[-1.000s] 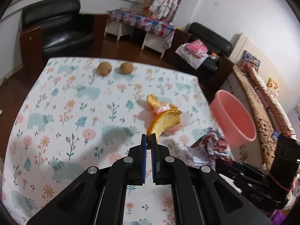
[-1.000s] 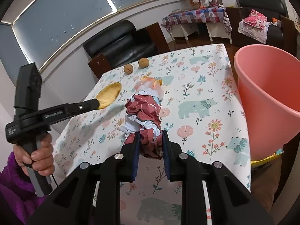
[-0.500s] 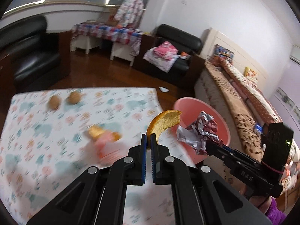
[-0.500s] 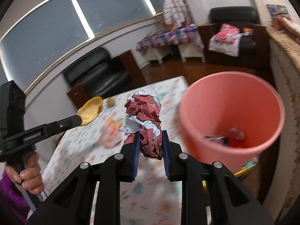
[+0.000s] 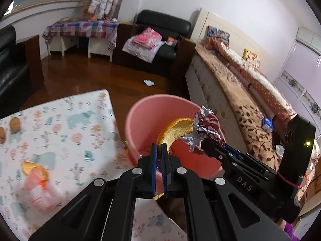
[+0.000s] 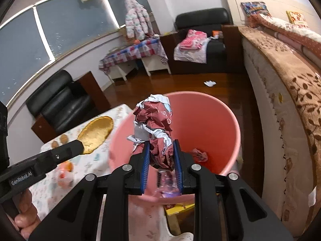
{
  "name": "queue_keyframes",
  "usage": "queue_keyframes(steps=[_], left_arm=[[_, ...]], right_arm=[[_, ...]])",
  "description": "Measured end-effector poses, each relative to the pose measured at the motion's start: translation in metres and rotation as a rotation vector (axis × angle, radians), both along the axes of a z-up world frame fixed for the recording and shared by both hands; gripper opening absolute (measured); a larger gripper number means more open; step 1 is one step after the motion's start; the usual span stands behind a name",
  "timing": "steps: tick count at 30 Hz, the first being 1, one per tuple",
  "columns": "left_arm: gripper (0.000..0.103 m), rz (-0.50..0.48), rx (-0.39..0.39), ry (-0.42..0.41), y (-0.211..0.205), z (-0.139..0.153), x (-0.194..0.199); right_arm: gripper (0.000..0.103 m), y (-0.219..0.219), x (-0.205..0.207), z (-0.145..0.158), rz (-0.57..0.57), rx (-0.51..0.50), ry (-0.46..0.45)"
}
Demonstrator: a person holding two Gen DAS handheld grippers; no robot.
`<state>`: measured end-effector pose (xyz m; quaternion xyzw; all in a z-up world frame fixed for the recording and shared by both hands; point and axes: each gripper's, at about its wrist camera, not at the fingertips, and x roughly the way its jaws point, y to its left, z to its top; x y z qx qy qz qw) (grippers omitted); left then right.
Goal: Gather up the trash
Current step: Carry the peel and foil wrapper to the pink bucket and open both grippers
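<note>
— What do the tongs hold over the pink bin (image 6: 230, 128)?

— Right tongs (image 6: 160, 156) squeeze a crumpled wrapper (image 6: 154, 120) — light, springy, gripped low. Left tongs (image 5: 158, 154) pinch a stiff orange peel (image 5: 176, 130) by its thin edge — likely slippery.

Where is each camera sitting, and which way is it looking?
Left wrist view: rides on the left tongs, looks down along them at the pink bin and flowery table; shows those tongs pinching an orange peel, plus the right tongs.
Right wrist view: rides on the right tongs, looks into the bin; shows them squeezing a crumpled wrapper, plus the left tongs and a hand.
Both share bin, table, peel, wrapper, black armchair.
</note>
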<state>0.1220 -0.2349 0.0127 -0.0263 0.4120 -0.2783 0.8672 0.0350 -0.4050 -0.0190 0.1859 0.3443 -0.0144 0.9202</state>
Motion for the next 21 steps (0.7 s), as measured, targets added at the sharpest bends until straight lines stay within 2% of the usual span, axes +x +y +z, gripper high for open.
queue_keyframes(steps=[6, 10, 13, 18, 21], left_arm=[[0.004, -0.007, 0.068, 0.024, -0.026, -0.025, 0.016], [0.004, -0.009, 0.080, 0.050, -0.031, -0.036, 0.023], [0.005, -0.014, 0.083, 0.050, -0.034, -0.039, 0.023], [0.029, -0.014, 0.045, 0.022, -0.027, -0.029, 0.019], [0.031, -0.014, 0.026, -0.006, -0.020, -0.019, 0.013]], right_arm=[[0.023, -0.013, 0.010, -0.018, -0.022, 0.004, 0.040], [0.023, -0.015, 0.014, -0.022, -0.027, -0.004, 0.047], [0.027, -0.016, 0.018, -0.024, -0.036, -0.008, 0.062], [0.040, -0.013, 0.017, -0.023, -0.052, 0.004, 0.059], [0.042, -0.009, 0.014, -0.019, -0.057, -0.005, 0.053]])
